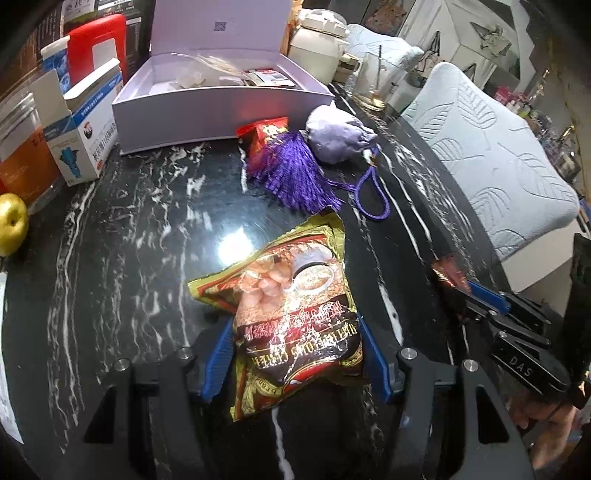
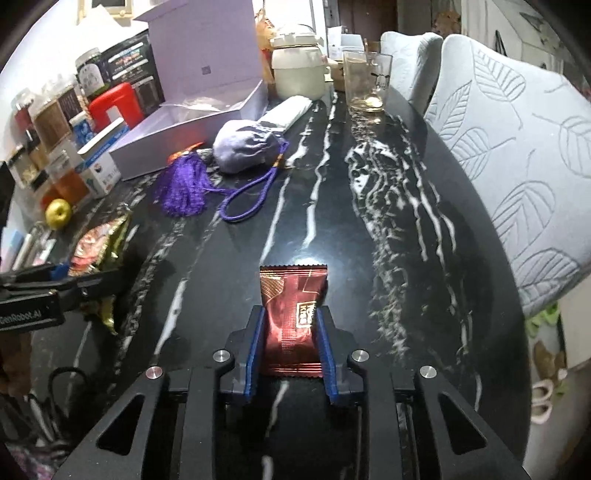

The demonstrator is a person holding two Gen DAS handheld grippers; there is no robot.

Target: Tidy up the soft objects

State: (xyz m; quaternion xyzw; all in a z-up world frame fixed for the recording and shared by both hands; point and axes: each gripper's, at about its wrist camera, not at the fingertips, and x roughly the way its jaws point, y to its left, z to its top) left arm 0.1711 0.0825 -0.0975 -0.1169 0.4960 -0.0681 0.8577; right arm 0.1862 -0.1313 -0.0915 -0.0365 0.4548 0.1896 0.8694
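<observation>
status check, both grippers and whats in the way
Left gripper shut on gold snack bag. Right gripper shut on red wrapper. Purple tassel lies before open box.

"das" in pale letters on the black body of the right gripper [image 1: 476, 295], seen from the left wrist; "genrobot.ai" along the left gripper [image 2: 64, 275] body at the right wrist view's left edge. a qr code on the raised lid of the lilac box [image 1: 220, 26]. chinese print on the blue-and-white carton [image 1: 88, 129] and snack bag [image 1: 291, 317], too distorted to read
</observation>
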